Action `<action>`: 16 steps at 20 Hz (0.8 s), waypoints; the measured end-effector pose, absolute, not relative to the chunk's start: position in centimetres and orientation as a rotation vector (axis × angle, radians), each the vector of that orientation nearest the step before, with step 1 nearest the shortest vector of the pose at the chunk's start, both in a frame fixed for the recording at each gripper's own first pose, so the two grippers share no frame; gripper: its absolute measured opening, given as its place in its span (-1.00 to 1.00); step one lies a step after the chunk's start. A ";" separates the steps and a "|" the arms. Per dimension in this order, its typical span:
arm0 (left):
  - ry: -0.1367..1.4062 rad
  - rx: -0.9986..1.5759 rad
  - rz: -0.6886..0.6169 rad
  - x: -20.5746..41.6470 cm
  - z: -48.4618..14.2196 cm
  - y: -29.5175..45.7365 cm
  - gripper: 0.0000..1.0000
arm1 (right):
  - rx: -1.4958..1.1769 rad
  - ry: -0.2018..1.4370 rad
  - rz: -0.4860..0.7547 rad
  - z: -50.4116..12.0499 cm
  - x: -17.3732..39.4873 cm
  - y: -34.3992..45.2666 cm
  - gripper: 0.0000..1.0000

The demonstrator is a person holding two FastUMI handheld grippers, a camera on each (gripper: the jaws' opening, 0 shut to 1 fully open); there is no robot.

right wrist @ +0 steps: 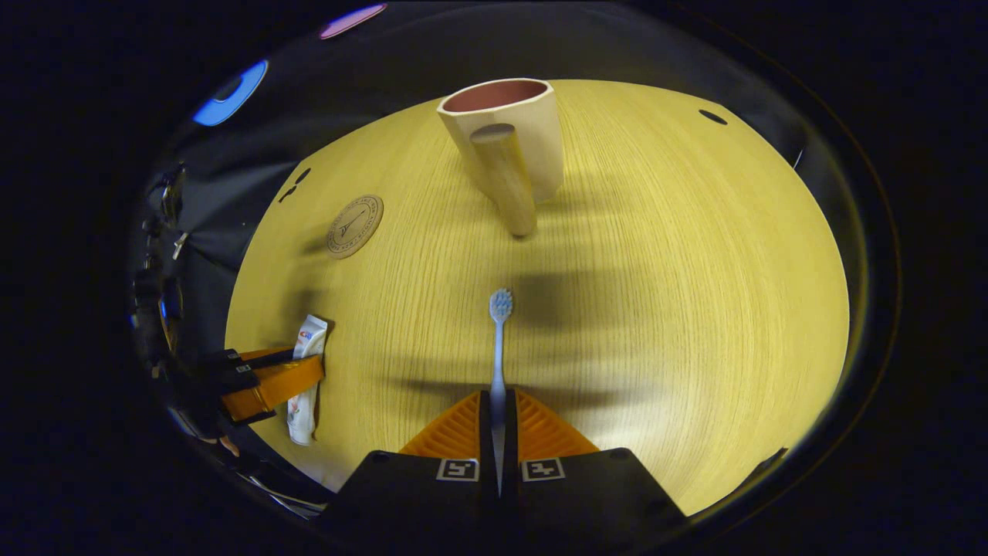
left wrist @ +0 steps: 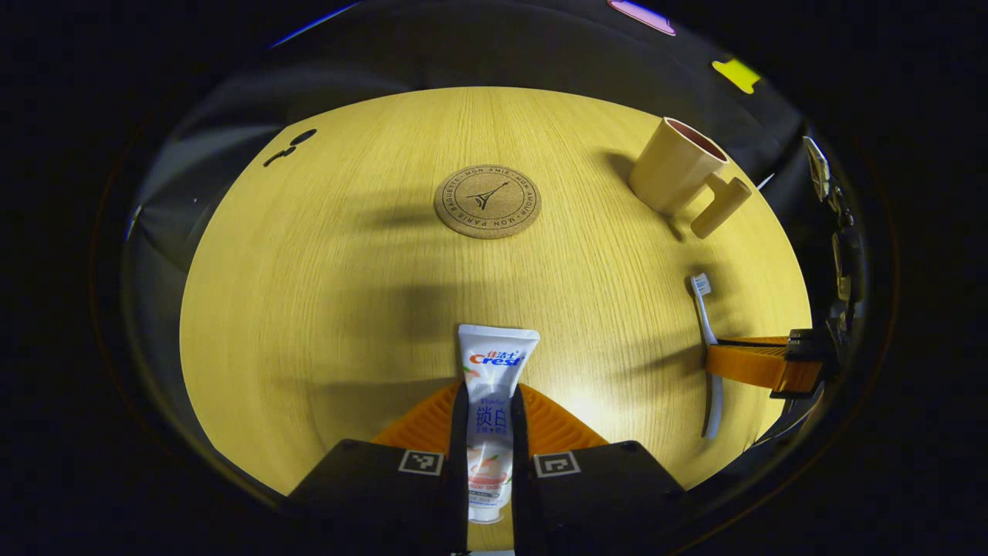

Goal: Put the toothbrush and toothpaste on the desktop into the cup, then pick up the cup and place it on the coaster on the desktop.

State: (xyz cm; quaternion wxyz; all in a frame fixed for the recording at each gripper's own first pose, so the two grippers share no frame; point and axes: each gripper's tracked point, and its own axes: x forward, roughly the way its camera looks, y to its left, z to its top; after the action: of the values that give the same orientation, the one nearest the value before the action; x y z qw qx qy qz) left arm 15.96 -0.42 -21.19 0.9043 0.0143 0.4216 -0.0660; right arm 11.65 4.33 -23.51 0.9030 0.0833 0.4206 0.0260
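Clamped between the fingers of the left tool (left wrist: 489,432), the toothpaste (left wrist: 494,386) is held along its lower body, its crimped end pointing forward toward the coaster (left wrist: 487,201). The tube appears to lie on the counter (left wrist: 324,293) or just above it; which cannot be told. The toothbrush (right wrist: 499,363) is gripped by the right tool (right wrist: 498,440) on its handle, with the bristled head left free ahead, in line with the cup (right wrist: 505,127). Both tools are closed tight on their loads. A grip low on each item is judged to leave its far end clear for lowering into the cup. The cup stands upright, well apart from the coaster, its handle turned toward the right tool. Nothing is seen in the cup, so both insertions are judged not yet done.
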 end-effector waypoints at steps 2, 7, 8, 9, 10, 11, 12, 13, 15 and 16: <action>0.863 0.021 -0.129 16.0 -21.2 -0.4 -0.43 | 0.096 0.842 0.064 -23.5 11.4 3.6 -0.89; 0.838 -0.022 -0.103 15.3 -21.4 -0.5 -0.43 | 0.086 0.775 0.104 -21.7 11.0 2.3 -0.89; 0.833 -0.041 -0.100 15.0 -21.4 -0.5 -0.43 | 0.100 0.770 0.111 -21.2 10.6 2.1 -0.90; 0.832 -0.063 -0.094 14.8 -21.5 -0.4 -0.44 | 0.105 0.763 0.117 -20.9 10.4 1.8 -0.89; 0.825 -0.085 -0.086 14.6 -21.4 -0.3 -0.44 | 0.102 0.751 0.122 -20.3 10.2 1.5 -0.89; 0.825 -0.108 -0.076 14.4 -21.5 -0.2 -0.46 | 0.097 0.742 0.128 -20.0 10.1 1.1 -0.89; 0.818 -0.133 -0.069 14.1 -21.5 -0.2 -0.46 | 0.095 0.738 0.132 -19.8 9.9 0.8 -0.89; 0.809 -0.150 -0.067 14.0 -21.3 -0.2 -0.46 | 0.089 0.732 0.133 -19.6 9.7 0.3 -0.89; 0.785 -0.171 -0.057 13.6 -20.7 0.0 -0.46 | 0.070 0.721 0.140 -19.3 9.5 -0.4 -0.90; 0.775 -0.179 -0.052 13.5 -20.3 0.0 -0.46 | 0.065 0.718 0.142 -19.2 9.2 -0.6 -0.90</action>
State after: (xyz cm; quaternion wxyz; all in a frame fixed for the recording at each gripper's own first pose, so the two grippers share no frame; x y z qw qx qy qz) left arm 13.47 0.00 -20.34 0.9216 -0.0872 0.3773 -0.0253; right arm 9.23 -0.65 -19.24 0.9332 0.0317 0.3512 0.0694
